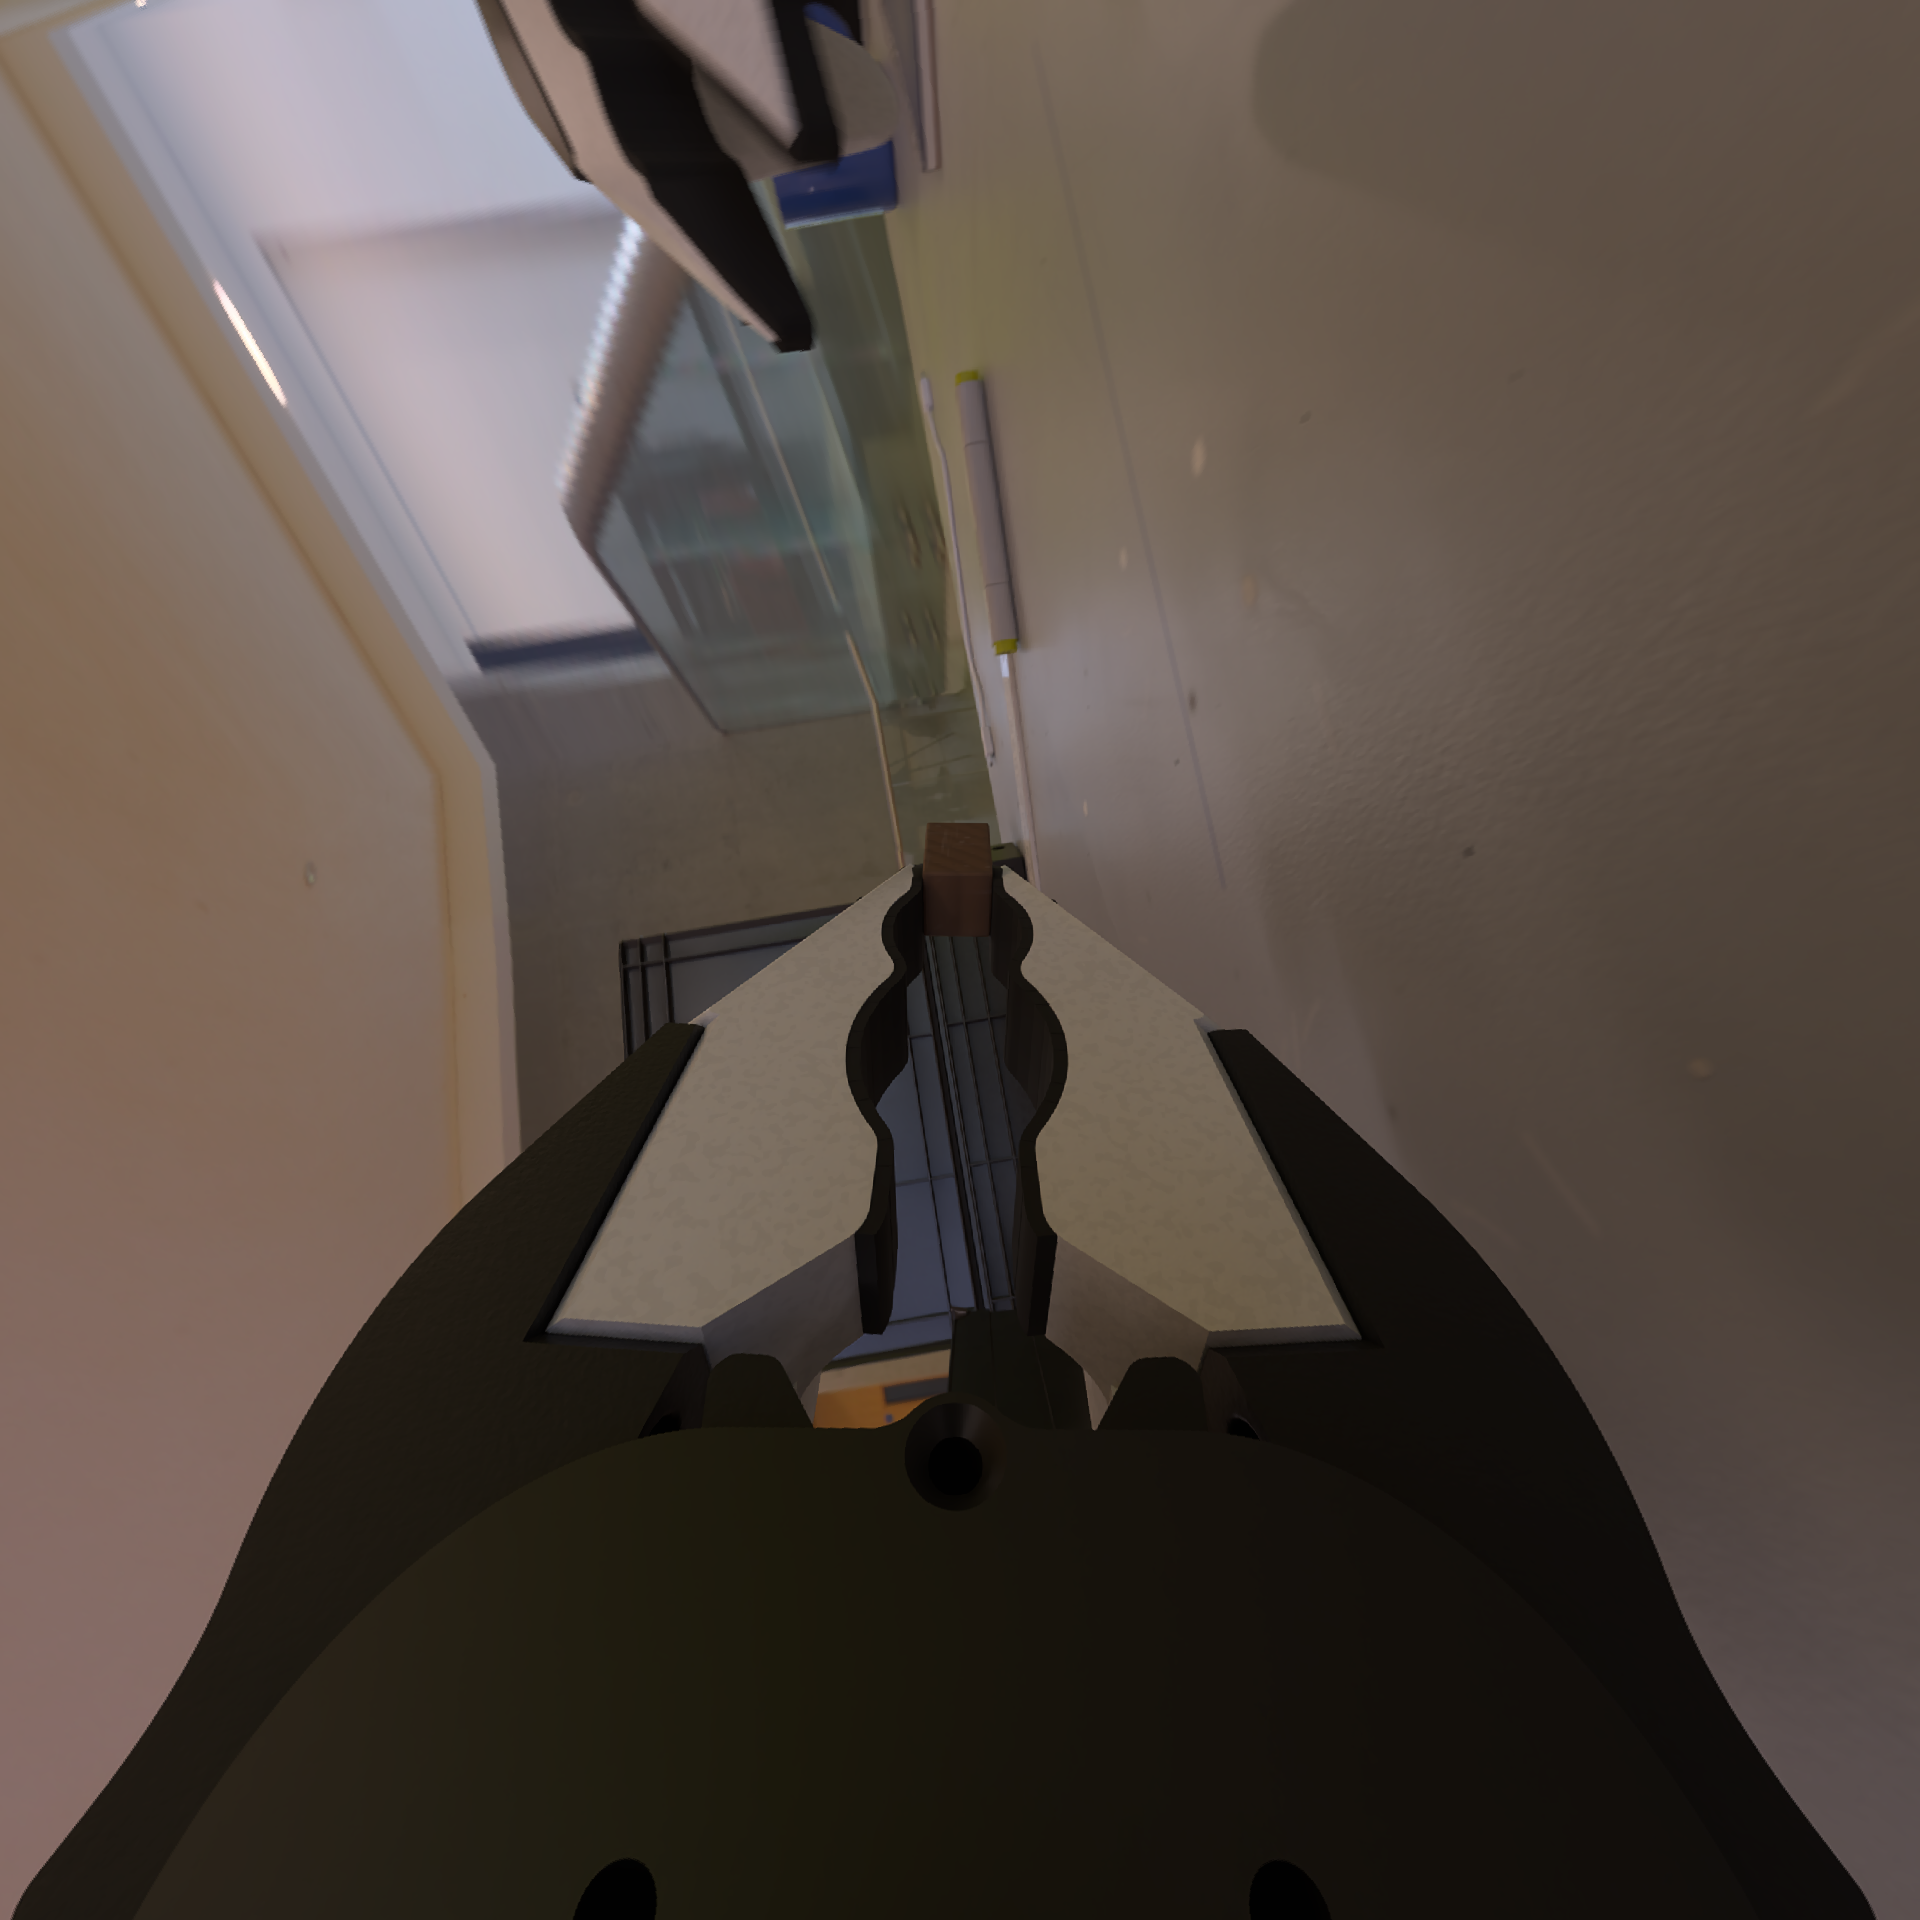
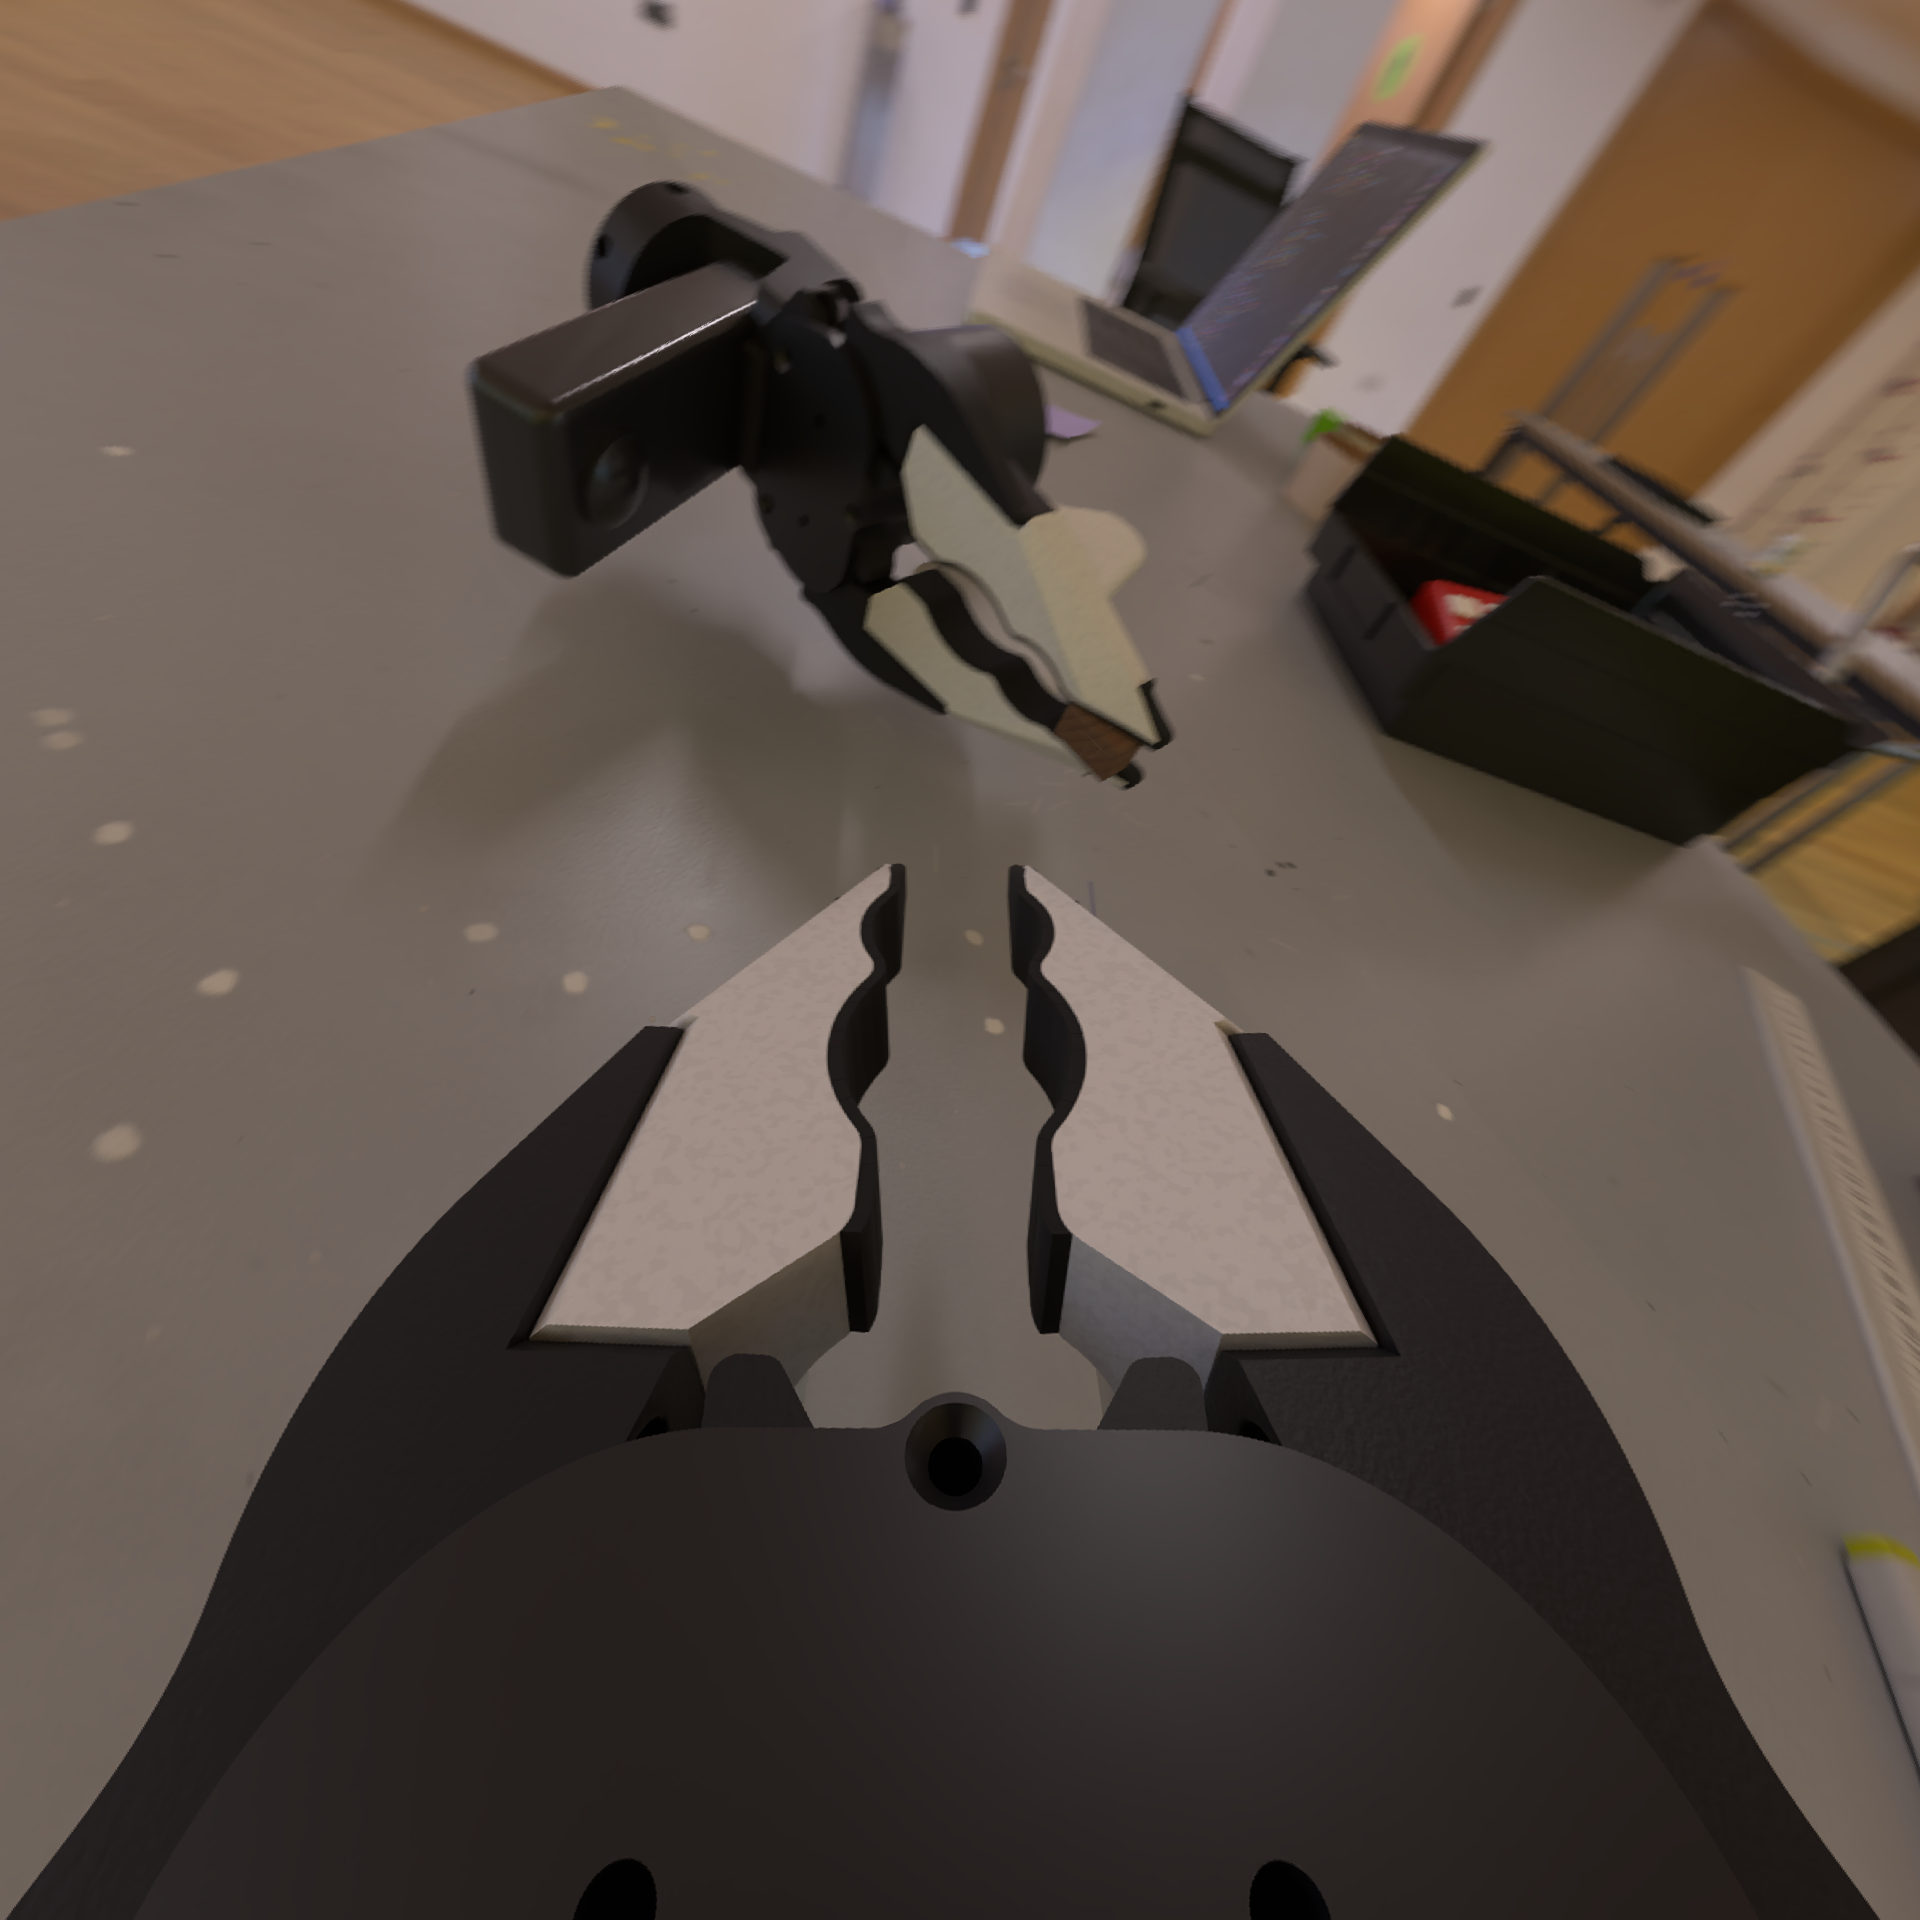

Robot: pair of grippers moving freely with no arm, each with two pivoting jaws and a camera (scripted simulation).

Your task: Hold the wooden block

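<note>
A small brown wooden block (image 1: 957, 879) is pinched between the tips of my left gripper (image 1: 958, 894), which is rolled on its side. In the right wrist view the left gripper (image 2: 1117, 753) hangs above the grey table (image 2: 312, 727) with the wooden block (image 2: 1093, 745) at its tips. My right gripper (image 2: 956, 878) is open and empty, its tips a short way below and in front of the block. The right gripper also shows at the top of the left wrist view (image 1: 717, 156).
A black bin (image 2: 1558, 675) with a red item stands at the right of the table. An open laptop (image 2: 1247, 301) sits at the back. A white marker (image 1: 989, 509) lies on the table. A white strip (image 2: 1839, 1164) runs near the right edge.
</note>
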